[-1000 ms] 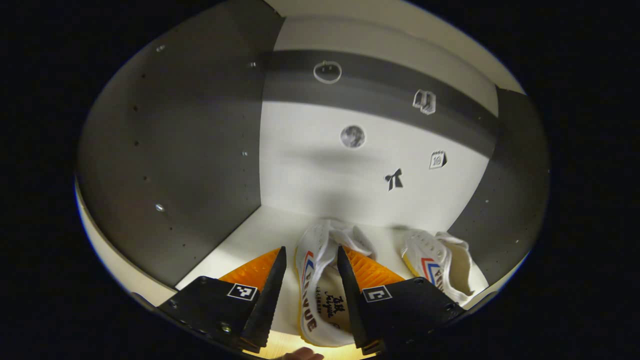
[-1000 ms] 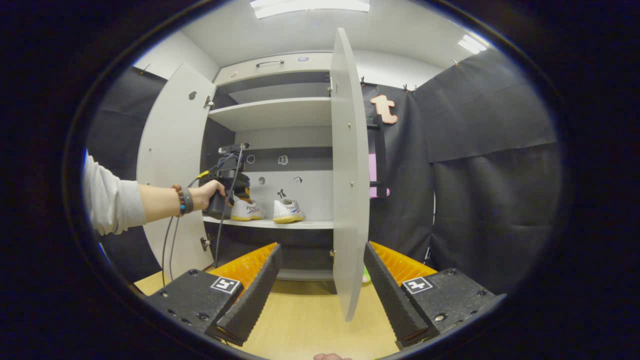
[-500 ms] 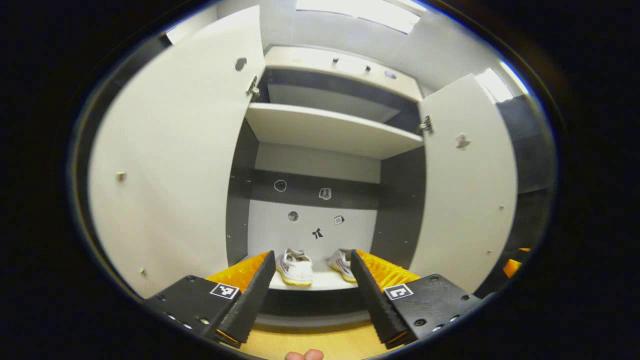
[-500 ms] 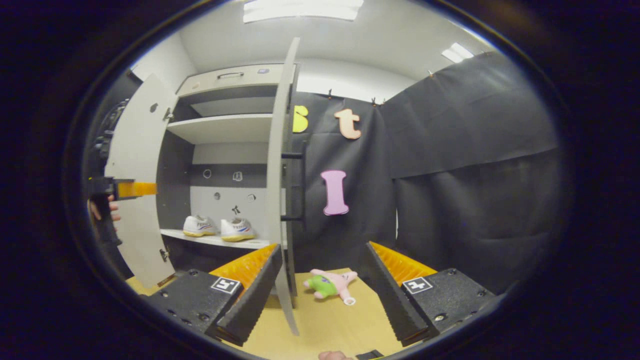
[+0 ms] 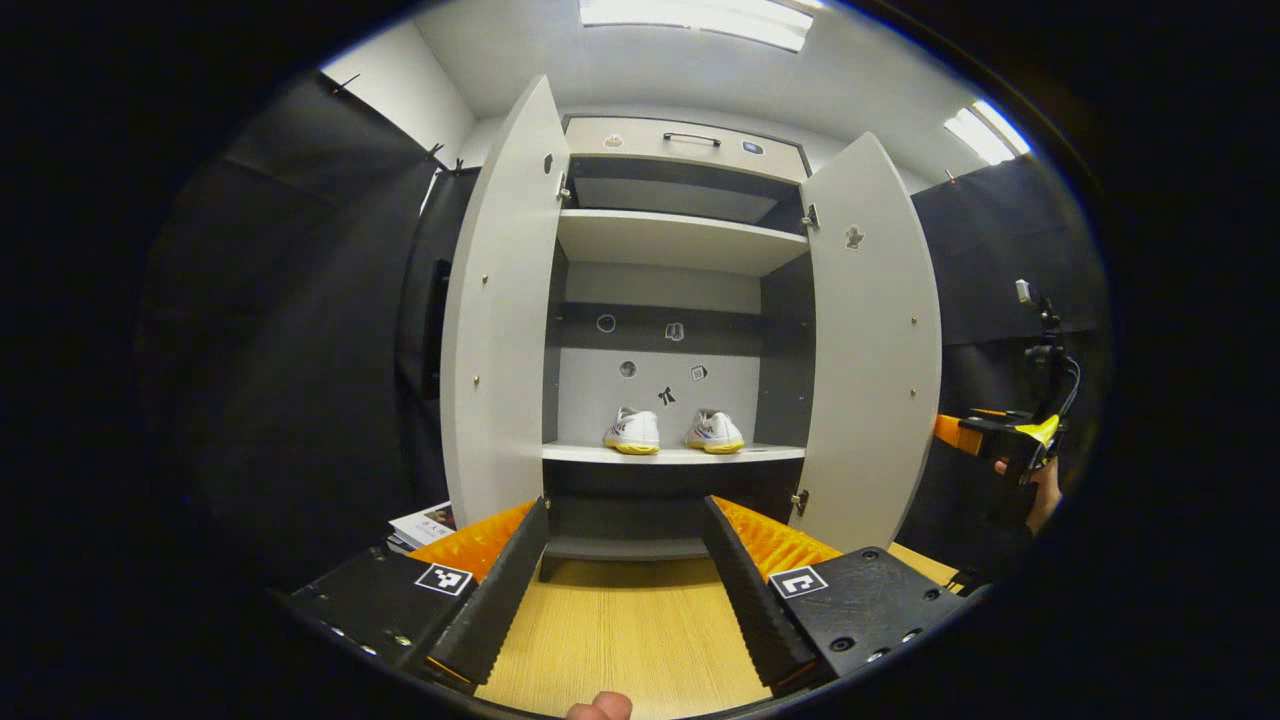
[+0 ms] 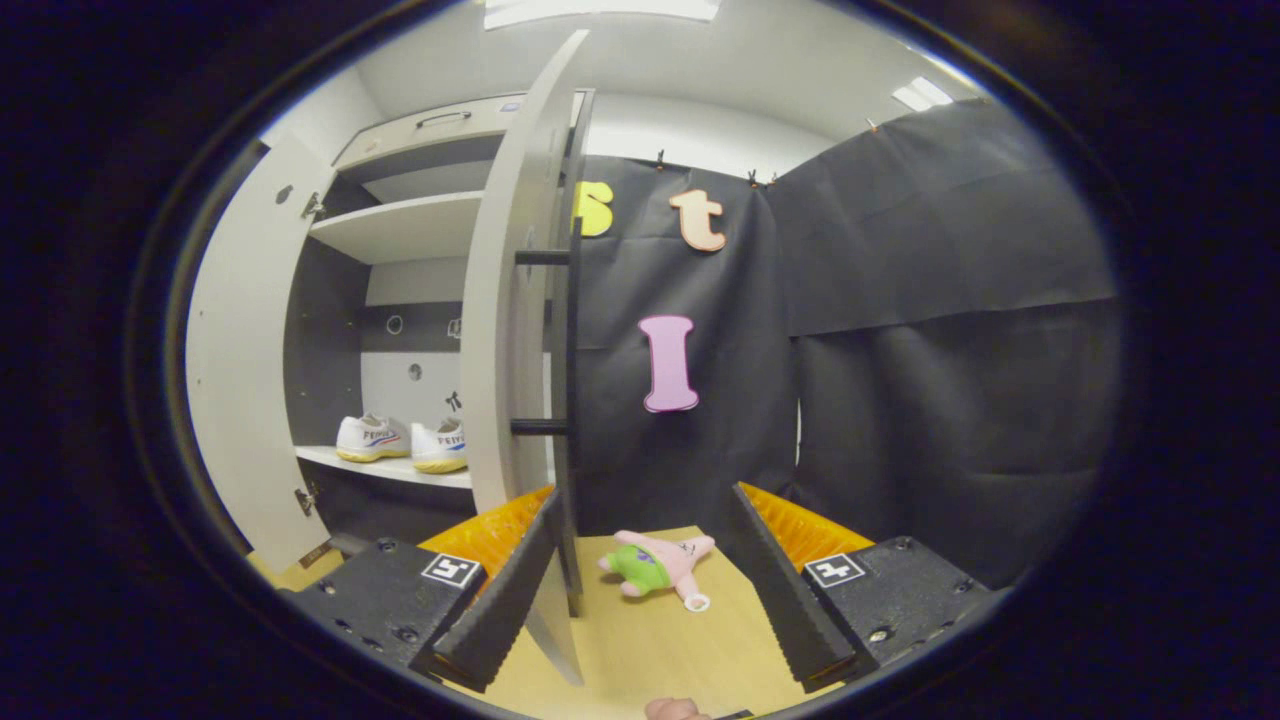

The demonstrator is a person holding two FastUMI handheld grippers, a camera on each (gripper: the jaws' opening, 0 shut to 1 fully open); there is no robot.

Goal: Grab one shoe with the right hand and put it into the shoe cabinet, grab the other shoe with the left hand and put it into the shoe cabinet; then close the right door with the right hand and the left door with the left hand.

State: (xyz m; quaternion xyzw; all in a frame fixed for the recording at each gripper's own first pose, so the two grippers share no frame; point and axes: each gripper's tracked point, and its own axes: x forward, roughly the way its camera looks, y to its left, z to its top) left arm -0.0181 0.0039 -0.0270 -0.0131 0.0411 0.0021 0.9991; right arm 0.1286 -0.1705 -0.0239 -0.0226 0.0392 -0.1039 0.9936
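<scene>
Two white shoes with yellow soles stand side by side on the cabinet's middle shelf [image 5: 672, 454], one [image 5: 632, 431] to the left of the other [image 5: 714, 431]. Both grey doors hang open, the left door [image 5: 500, 310] and the right door [image 5: 872, 340]. My left gripper [image 5: 625, 520] is open and holds nothing, well back from the cabinet. Far right, a hand holds my right gripper [image 5: 1000, 435]. In the right gripper view the right door [image 6: 515, 320] shows edge-on, with its black handle [image 6: 562, 340] on the outer face. My right gripper [image 6: 645, 497] is open, the door's edge by its left finger. The shoes [image 6: 400, 440] show past the door.
A pink and green plush toy [image 6: 655, 565] lies on the wooden floor [image 5: 620, 640] right of the cabinet. Some printed papers [image 5: 425, 522] lie on the floor by the left door. An upper shelf [image 5: 665, 240] spans the cabinet. Black cloth walls close in both sides.
My left gripper has let go of the shoe on the shelf and drawn far back out of the cabinet. My right gripper has swung right, round to the right door's outer side.
</scene>
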